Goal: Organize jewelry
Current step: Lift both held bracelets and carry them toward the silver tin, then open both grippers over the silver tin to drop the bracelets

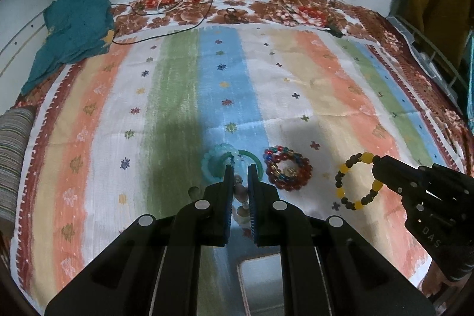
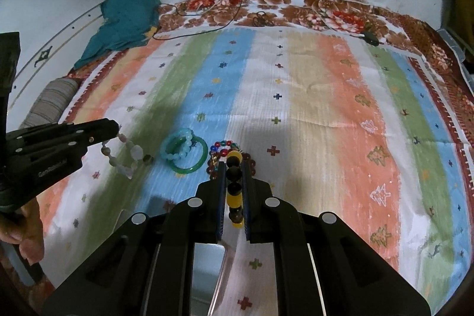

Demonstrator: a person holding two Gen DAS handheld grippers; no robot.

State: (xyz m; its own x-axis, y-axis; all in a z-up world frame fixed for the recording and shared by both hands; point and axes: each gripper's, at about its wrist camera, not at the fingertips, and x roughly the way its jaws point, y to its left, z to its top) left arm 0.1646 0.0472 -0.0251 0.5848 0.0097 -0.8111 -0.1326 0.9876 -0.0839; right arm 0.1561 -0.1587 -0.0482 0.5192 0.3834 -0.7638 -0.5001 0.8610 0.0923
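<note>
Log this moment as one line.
left gripper: shut on pale bracelet | right gripper: shut on yellow-black bracelet | both lifted

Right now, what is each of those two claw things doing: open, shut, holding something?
Left gripper: shut on the pale bead bracelet, which hangs from it.
Right gripper: shut on the yellow and dark bead bracelet, lifted off the striped cloth.
</note>
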